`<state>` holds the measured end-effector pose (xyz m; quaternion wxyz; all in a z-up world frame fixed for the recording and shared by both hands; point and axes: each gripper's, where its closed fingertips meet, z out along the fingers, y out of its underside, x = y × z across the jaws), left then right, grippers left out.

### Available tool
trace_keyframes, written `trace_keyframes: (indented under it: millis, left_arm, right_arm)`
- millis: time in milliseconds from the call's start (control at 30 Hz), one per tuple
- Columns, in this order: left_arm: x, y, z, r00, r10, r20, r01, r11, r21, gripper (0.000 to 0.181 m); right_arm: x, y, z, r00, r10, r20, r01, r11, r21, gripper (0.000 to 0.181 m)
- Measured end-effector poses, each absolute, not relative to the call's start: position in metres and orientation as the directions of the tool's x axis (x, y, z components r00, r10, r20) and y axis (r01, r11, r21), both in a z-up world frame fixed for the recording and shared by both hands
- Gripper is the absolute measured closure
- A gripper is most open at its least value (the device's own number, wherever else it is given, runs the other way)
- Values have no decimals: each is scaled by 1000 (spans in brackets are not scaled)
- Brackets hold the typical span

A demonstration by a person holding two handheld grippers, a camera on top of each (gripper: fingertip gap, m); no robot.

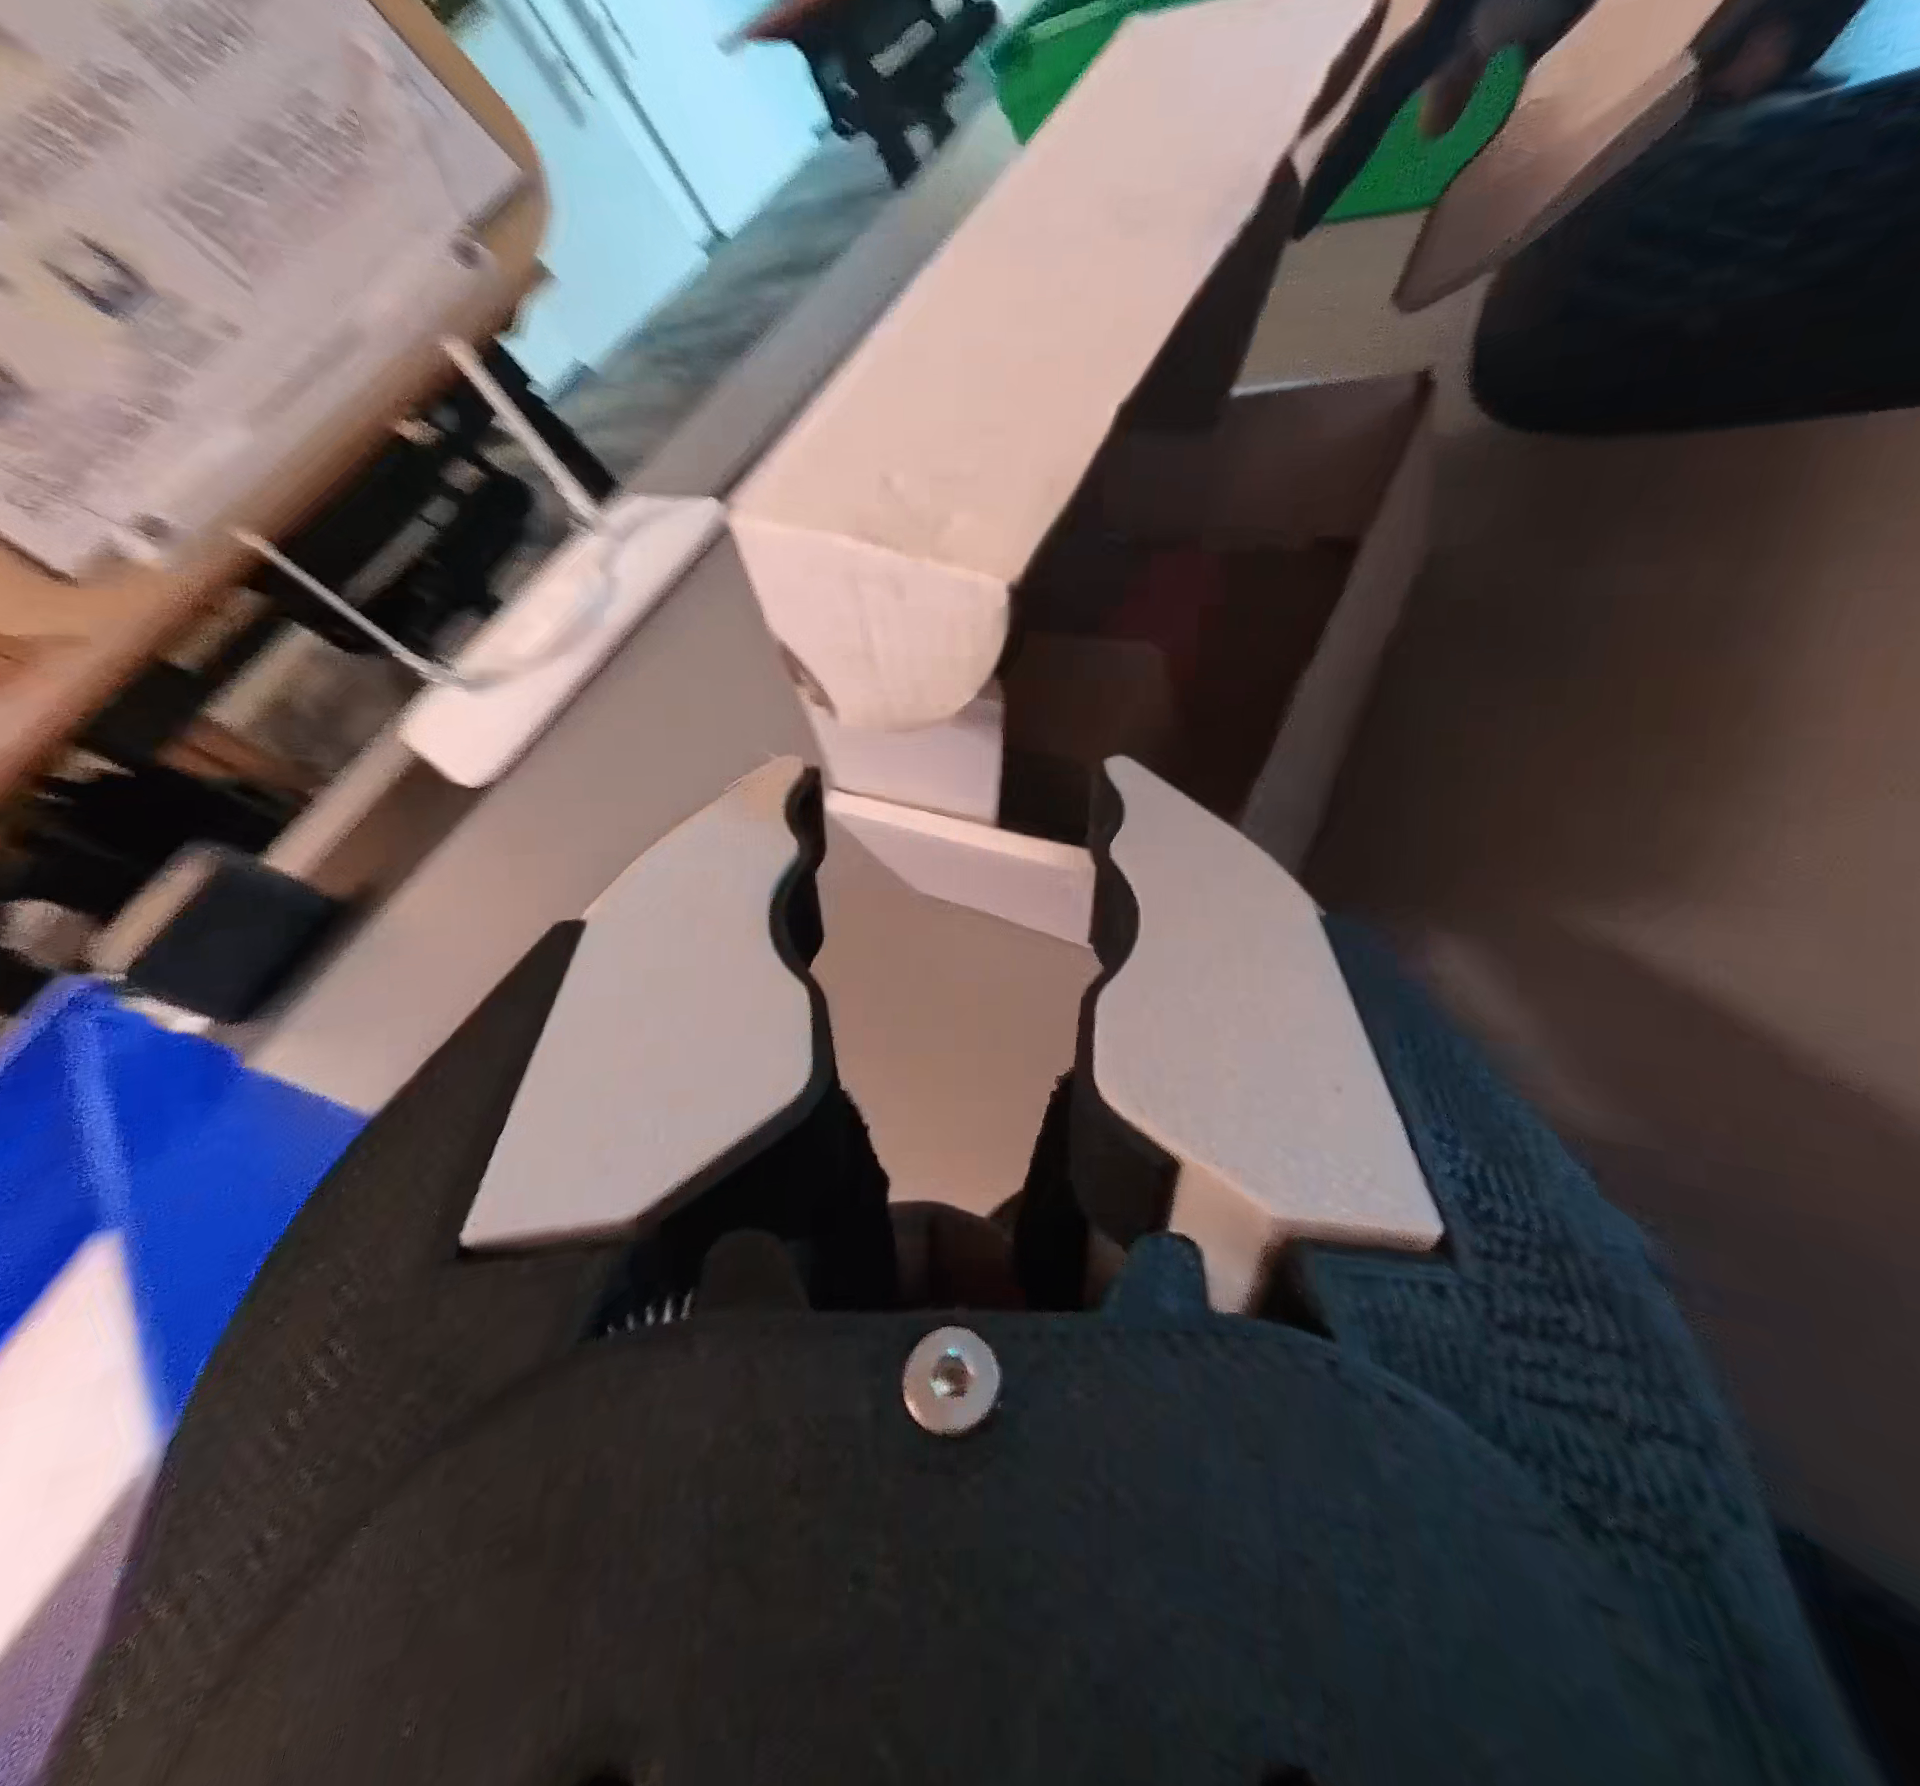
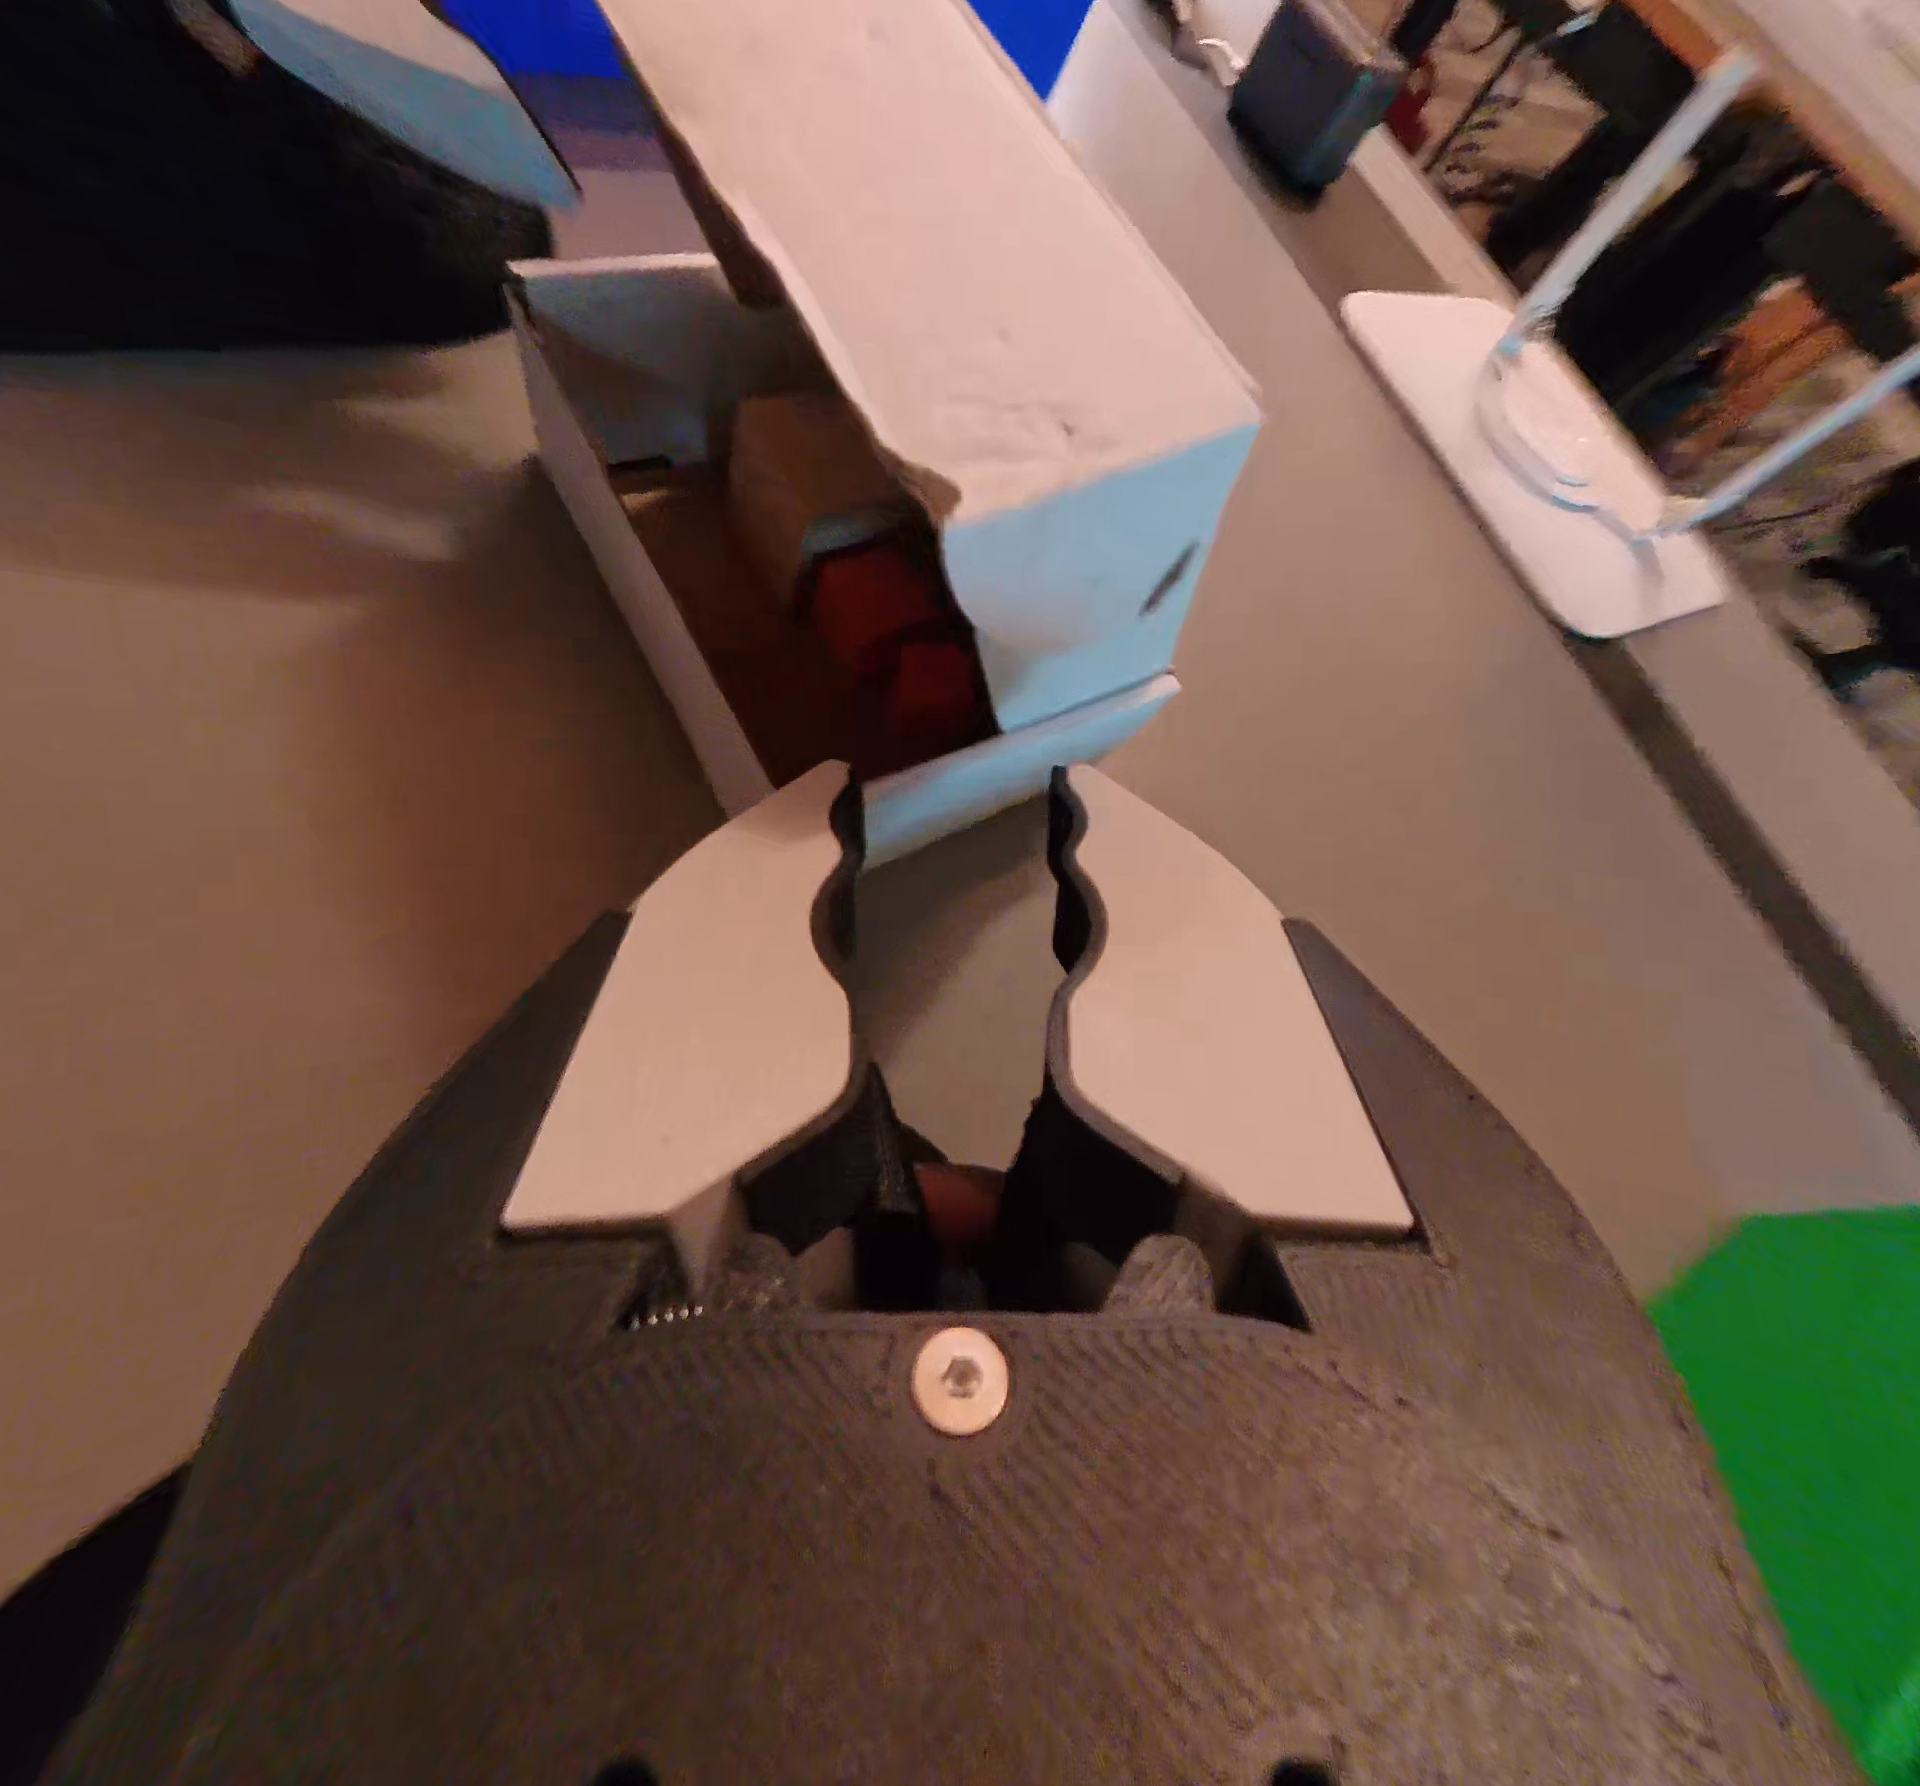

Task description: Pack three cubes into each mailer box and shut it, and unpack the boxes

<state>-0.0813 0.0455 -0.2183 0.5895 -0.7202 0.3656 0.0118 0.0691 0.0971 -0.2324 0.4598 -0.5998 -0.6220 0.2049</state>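
The white mailer box sits on the grey table, its front flap half raised. The left gripper has its fingers spread at one end of the flap, a white tab between them. The right gripper, likewise spread, meets the other end. Red cubes show inside the box, under the flap.

A grey table is carrying a white stand base with a clear holder rising from it, and a small dark case is sitting near the far edge. A blue bin and a green bin are lying at opposite sides; a blurred printed sheet is standing beyond
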Motion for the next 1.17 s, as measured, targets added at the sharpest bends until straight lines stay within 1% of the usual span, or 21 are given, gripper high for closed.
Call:
trace_keyframes:
  millis: [33, 67, 133, 167, 233, 267, 300, 333, 367, 400, 433, 467, 500, 667, 733, 833, 900, 967, 1067, 1133, 1167]
  left_arm:
    - [-84, 43, -211, 722, -474, -504, -562, 24, -827, 128]
    - [-82, 40, -201, 699, -442, -562, -580, 108, -807, 127]
    - [-75, 34, -182, 650, -369, -664, -615, 257, -746, 126]
    - [-72, 33, -177, 621, -349, -702, -641, 289, -711, 126]
    - [-68, 36, -179, 550, -357, -755, -700, 294, -650, 127]
    - [-67, 39, -182, 517, -363, -775, -729, 287, -621, 132]
    - [-67, 42, -184, 490, -364, -792, -752, 283, -595, 143]
    - [-67, 44, -182, 480, -352, -804, -764, 283, -580, 153]
    - [-66, 44, -180, 475, -350, -807, -765, 289, -575, 157]
    - [-65, 42, -179, 475, -370, -798, -757, 292, -585, 159]
    - [-63, 39, -179, 480, -400, -781, -746, 282, -603, 160]
    - [-63, 36, -181, 487, -433, -759, -736, 264, -623, 160]
    - [-63, 32, -182, 495, -471, -731, -724, 243, -646, 161]
    - [-55, 7, -194, 548, -685, -480, -600, 78, -796, 165]
    - [-53, 0, -203, 552, -742, -381, -568, 0, -823, 167]
    - [-52, -5, -223, 544, -788, -288, -572, -98, -814, 167]
    - [-52, -5, -238, 535, -798, -277, -601, -130, -788, 166]
    - [-51, -2, -245, 534, -791, -300, -616, -121, -778, 165]
    - [-50, -3, -248, 531, -788, -312, -620, -109, -777, 143]
    - [-49, -8, -251, 528, -809, -259, -600, -139, -788, 129]
    - [-51, -9, -253, 538, -808, -239, -589, -158, -793, 122]
  right_arm:
    - [75, 100, -227, 156, 907, 392, 557, 247, -793, 145]
    - [77, 100, -219, 151, 867, 475, 538, 331, -775, 143]
    - [75, 92, -191, 141, 754, 641, 439, 533, -723, 143]
    - [72, 88, -179, 147, 700, 698, 403, 602, -689, 143]
    - [68, 85, -171, 117, 626, 771, 416, 674, -610, 143]
    - [64, 84, -171, 85, 590, 803, 427, 707, -564, 143]
    - [61, 83, -170, 64, 548, 834, 429, 739, -519, 144]
    - [59, 85, -168, 54, 512, 858, 435, 761, -482, 150]
    - [57, 86, -172, 25, 499, 866, 452, 767, -455, 159]
    - [57, 87, -176, -4, 498, 867, 470, 766, -438, 172]
    - [57, 87, -179, -22, 503, 864, 480, 764, -432, 175]
    - [58, 84, -181, -43, 518, 854, 477, 762, -438, 175]
    - [59, 79, -182, -63, 557, 828, 467, 750, -469, 176]
    - [66, 50, -186, -123, 820, 559, 414, 554, -722, 177]
    - [67, 42, -193, -149, 885, 440, 419, 460, -783, 178]
    - [68, 38, -211, -163, 946, 280, 470, 324, -821, 178]
    - [69, 39, -225, -166, 959, 229, 510, 282, -813, 178]
    - [70, 42, -236, -152, 966, 207, 543, 257, -799, 177]
    - [71, 43, -240, -150, 967, 207, 530, 255, -809, 176]
    - [73, 43, -240, -163, 962, 220, 517, 273, -812, 173]
    - [74, 44, -240, -157, 960, 230, 509, 278, -814, 159]
